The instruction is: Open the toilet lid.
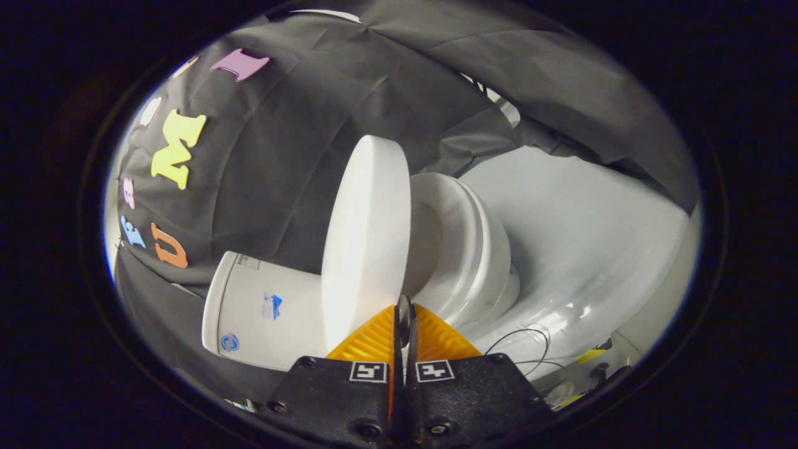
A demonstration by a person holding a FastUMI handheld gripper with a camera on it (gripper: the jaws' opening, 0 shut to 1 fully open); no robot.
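Black cloth wall (349, 81) behind everything, pale glossy floor (592, 237) on the far side of the toilet. Whole view is rolled sideways, so we're placing things against the toilet lid.

Toilet lid (368, 237) sits just ahead of our fingers, lifted well clear of the seat (458, 243), a wide gap open between them with the bowl's hollow showing. Tank (262, 312) is on the lid's other side, close behind it; from here we can't tell if lid and tank touch.

Gripper (404, 321): orange ribbed fingers (368, 342) drawn nearly together, a thin dark disc-like edge between the tips. Lid's near rim meets the fingertips right there. We read it as pinching the lid's edge, but the contact point is tiny and foreshortened, so we can't confirm both pads press on it.

Why this hold makes sense to us: gripping at the free rim, farthest from the hinge, gives the most leverage for the swing, and the rolled wrist follows the lid's arc.

Judgement: task mostly done. Lid is past halfway and leaning toward the tank. Remaining work looks like easing it back to rest, then letting go.

Thin cables (530, 349) lie on the floor beyond the bowl's base (499, 299), out of the lid's path.
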